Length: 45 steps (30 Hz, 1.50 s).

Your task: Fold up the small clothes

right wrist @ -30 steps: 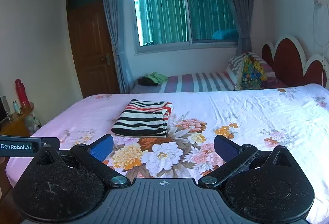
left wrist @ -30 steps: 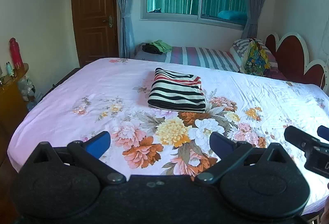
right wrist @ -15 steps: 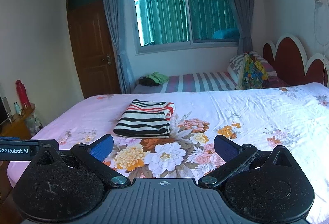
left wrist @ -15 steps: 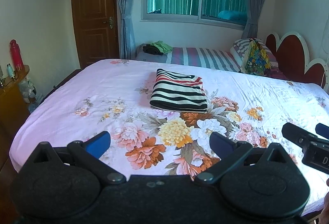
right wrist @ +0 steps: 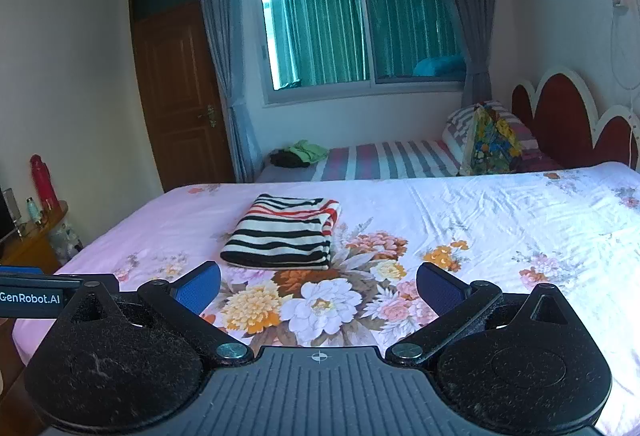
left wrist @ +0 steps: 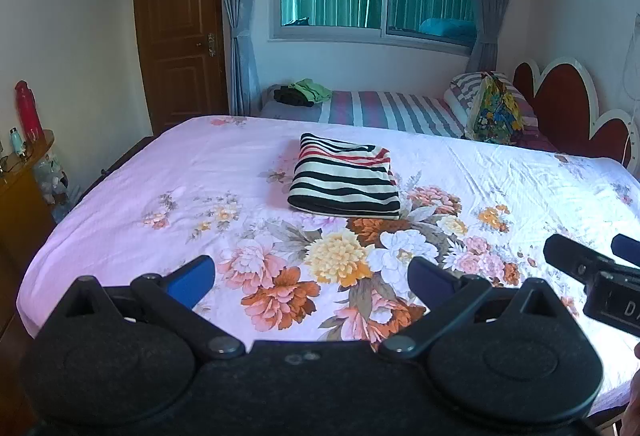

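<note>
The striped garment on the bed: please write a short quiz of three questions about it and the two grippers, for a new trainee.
1. True or false: the striped garment lies already folded on the floral bed sheet.
2. Which gripper touches the garment? A) the left gripper B) the right gripper C) neither
3. Fill in: in its own wrist view, each gripper's jaws stand ____.

Key
1. True: it is a neat rectangle, lying flat.
2. C: both are near the bed's close edge, apart from the garment.
3. Open: sheet shows between the blue pads.
</note>
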Each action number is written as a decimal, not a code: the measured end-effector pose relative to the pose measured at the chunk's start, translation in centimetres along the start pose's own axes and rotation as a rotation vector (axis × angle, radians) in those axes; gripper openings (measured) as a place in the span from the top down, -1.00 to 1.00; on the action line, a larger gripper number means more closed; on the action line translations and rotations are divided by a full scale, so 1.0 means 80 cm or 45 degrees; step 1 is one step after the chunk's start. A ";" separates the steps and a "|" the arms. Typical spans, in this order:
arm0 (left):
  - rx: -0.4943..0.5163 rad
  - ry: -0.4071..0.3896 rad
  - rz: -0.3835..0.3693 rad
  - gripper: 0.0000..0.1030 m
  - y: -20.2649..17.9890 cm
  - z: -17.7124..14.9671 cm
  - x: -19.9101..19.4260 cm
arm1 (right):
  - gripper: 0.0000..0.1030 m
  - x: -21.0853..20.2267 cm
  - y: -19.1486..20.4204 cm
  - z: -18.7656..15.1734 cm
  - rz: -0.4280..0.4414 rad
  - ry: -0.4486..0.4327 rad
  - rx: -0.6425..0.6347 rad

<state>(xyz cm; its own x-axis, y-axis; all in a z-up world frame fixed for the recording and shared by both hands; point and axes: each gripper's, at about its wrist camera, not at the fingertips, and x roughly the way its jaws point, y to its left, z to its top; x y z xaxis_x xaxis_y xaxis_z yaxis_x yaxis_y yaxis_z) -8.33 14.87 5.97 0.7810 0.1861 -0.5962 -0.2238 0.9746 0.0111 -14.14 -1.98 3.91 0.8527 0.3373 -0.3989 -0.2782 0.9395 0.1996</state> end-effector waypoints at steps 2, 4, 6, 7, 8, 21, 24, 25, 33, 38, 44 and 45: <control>-0.003 0.002 0.002 -0.98 0.000 0.000 0.000 | -1.00 0.001 0.000 0.000 0.000 0.002 -0.005; -0.006 0.001 0.003 -0.98 0.001 0.000 0.001 | -1.00 0.002 0.000 0.001 0.001 0.003 -0.006; -0.003 -0.001 0.003 -0.98 0.000 0.000 0.000 | -1.00 0.002 -0.001 0.001 0.002 0.004 0.000; -0.003 -0.002 0.002 -0.98 0.000 0.000 0.000 | -1.00 0.002 -0.001 0.001 0.002 0.004 0.000; -0.005 -0.003 0.002 -0.98 0.000 0.000 0.000 | -1.00 0.002 -0.001 0.001 0.005 0.004 -0.003; 0.000 -0.004 -0.004 -0.98 -0.003 -0.001 0.000 | -1.00 0.003 -0.001 0.002 0.007 0.008 -0.007; 0.000 -0.002 -0.005 -0.98 -0.002 -0.001 0.000 | -1.00 0.003 -0.001 0.002 0.008 0.011 -0.006; 0.001 0.000 -0.005 -0.98 -0.003 -0.001 0.000 | -1.00 0.003 -0.001 0.002 0.007 0.011 -0.006; 0.000 0.003 -0.005 -0.98 -0.002 0.000 0.003 | -1.00 0.004 0.003 0.001 0.012 0.022 -0.005; -0.003 0.012 -0.008 -0.98 -0.001 -0.002 0.006 | -1.00 0.006 0.005 0.000 0.012 0.025 -0.006; -0.002 0.021 -0.021 -0.98 -0.002 -0.004 0.012 | -1.00 0.010 0.005 -0.002 0.005 0.034 -0.003; -0.001 0.022 -0.025 -0.98 -0.001 -0.004 0.014 | -1.00 0.011 0.005 -0.003 0.002 0.035 -0.001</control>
<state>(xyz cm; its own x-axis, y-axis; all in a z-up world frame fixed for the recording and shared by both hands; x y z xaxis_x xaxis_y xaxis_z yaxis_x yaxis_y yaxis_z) -7.63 14.97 5.03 0.7749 0.1645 -0.6103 -0.2089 0.9779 -0.0015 -13.58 -1.29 3.43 0.8396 0.3405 -0.4232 -0.2802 0.9390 0.1995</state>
